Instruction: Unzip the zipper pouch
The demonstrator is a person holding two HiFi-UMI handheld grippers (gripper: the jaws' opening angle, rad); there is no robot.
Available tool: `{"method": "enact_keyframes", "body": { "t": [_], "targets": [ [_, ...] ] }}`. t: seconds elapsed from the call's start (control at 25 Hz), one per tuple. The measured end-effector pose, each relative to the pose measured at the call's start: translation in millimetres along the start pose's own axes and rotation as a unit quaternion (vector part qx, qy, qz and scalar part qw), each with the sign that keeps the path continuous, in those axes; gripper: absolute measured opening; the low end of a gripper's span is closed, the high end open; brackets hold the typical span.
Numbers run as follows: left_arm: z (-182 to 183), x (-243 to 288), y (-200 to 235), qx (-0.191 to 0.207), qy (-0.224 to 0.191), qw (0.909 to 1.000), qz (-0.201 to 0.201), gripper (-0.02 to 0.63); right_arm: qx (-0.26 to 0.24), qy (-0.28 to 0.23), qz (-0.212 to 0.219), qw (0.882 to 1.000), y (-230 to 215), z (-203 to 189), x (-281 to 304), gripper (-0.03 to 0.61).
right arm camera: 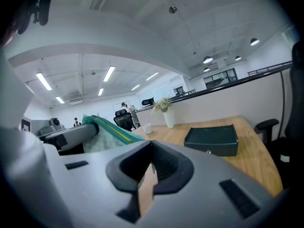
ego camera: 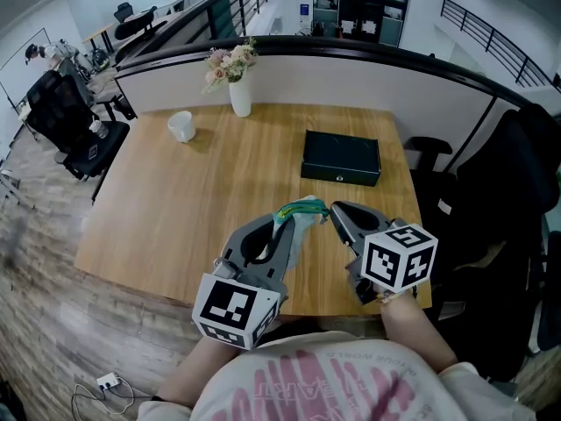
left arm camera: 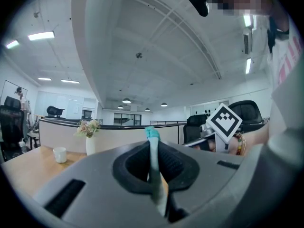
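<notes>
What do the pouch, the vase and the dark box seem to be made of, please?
Pouch: soft teal fabric, it crumples, with a ribbed zipper edge.
Vase: white, smooth, probably glazed ceramic.
Box: dark, matte, rigid-looking; card or plastic, cannot tell.

Grey left tool (ego camera: 285, 222) and right tool (ego camera: 334, 210) each bear a black-and-white marker cube (ego camera: 400, 255); shirt (ego camera: 324, 384) white, pink-printed.

The table (ego camera: 175, 209) is showing smooth wood grain with a light sheen. The zipper pouch (ego camera: 304, 209) is looking like soft teal cloth with a ribbed zip edge. The left gripper (left arm camera: 153, 146) and right gripper (right arm camera: 151, 144) are wearing matt grey plastic shells with ribbed black pads (left arm camera: 173, 163). The box (ego camera: 341, 158) is looking dark and matt, and the vase (ego camera: 240, 97) is gleaming glossy white.
</notes>
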State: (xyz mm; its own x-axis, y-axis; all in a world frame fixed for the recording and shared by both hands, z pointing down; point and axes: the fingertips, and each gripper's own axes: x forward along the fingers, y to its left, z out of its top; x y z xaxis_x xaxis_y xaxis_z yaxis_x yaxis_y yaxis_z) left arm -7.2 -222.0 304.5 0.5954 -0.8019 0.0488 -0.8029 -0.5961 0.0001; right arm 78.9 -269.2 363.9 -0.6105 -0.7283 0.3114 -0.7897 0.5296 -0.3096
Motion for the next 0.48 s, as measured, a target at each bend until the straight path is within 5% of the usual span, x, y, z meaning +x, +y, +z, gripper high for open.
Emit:
{"method": "enact_keyframes", "body": {
  "t": [0.48],
  "targets": [
    [2.4,0.0,6.1,-0.003,-0.004,1.0,0.004,0.012,0.006,0.006,-0.013,1.0,-9.2,-3.2,2.1,0.002]
  ]
}}
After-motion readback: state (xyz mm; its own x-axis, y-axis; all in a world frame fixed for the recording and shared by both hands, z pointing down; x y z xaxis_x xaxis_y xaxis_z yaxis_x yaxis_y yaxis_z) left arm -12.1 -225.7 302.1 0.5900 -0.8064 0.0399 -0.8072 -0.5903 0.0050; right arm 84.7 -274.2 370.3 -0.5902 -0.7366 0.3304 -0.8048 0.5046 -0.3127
